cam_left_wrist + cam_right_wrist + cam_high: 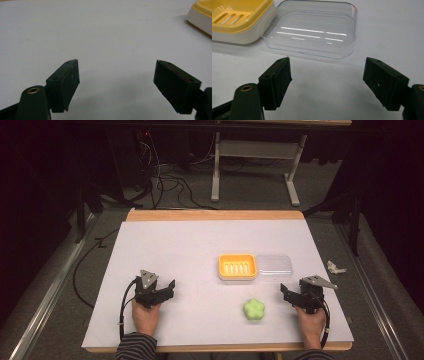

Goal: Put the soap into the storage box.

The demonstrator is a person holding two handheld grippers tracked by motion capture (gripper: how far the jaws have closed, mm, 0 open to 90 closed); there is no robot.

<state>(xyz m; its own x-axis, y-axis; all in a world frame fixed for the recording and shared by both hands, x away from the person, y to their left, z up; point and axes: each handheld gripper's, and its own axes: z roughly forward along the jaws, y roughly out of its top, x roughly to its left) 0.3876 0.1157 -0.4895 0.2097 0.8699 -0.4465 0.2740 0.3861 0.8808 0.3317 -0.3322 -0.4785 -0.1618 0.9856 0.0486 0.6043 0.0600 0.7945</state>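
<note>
- the left gripper rests low on the white table cover, held in the person's left hand; its jaws stand wide apart with nothing between them.
- the right gripper sits near the table's right edge in the right hand, jaws likewise spread and empty.
- a yellow soap dish with a slotted floor lies between the grippers, farther from the person.
- a clear lid lies open flat, touching the dish's right side; in the right gripper view it lies just beyond the jaws.
- a green flower-shaped soap lies on the cover, near the dish, left of the right gripper.
- a crumpled white scrap lies on the floor beside the table.
</note>
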